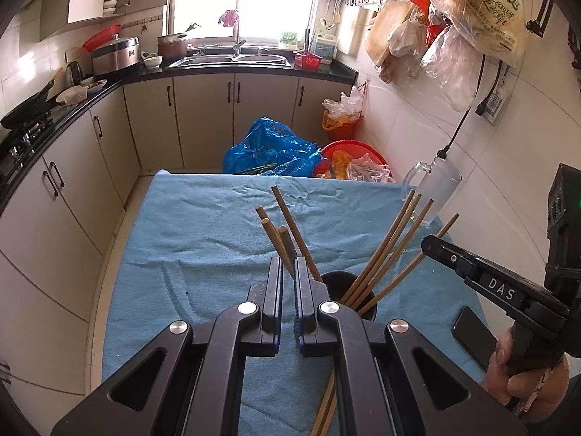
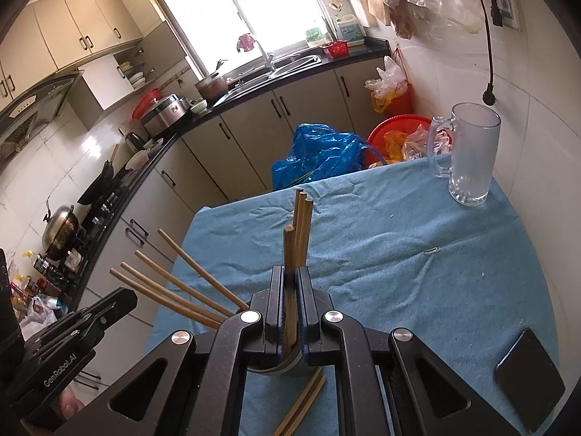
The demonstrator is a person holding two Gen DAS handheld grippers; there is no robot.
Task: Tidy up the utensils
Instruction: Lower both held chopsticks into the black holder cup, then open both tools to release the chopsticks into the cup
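Nearest the left wrist cam, the left gripper (image 1: pixel 289 272) is seen w/ jaws nearly shut on a chopstick (image 1: pixel 285 243) — one of a bunch of four (image 1: pixel 268 229) fanned up just beyond it. Just right of the jaws a black cup (image 1: pixel 366 312) stands on the blue cloth (image 1: pixel 203 239), w/ more chopsticks (image 1: pixel 392 243) leaning out to the right. Two loose chopsticks (image 1: pixel 325 410) are laid on the cloth near the bottom edge, partly hidden under the gripper.

In the right wrist cam, the right gripper (image 2: pixel 289 283) is closed on a dark chopstick (image 2: pixel 289 250), held about upright, w/ two or three lighter sticks (image 2: pixel 303 218) close behind it. The cup's rim (image 2: pixel 276 365) is glimpsed under the jaws. The left gripper's body (image 2: pixel 72 334) is at the near left.

A glass mug (image 2: pixel 468 156) stands at the far right corner of the cloth; a phone (image 2: pixel 528 376) lies near right — both well apart from the cup. A blue bag (image 1: pixel 272 149) sits on the floor beyond the table.
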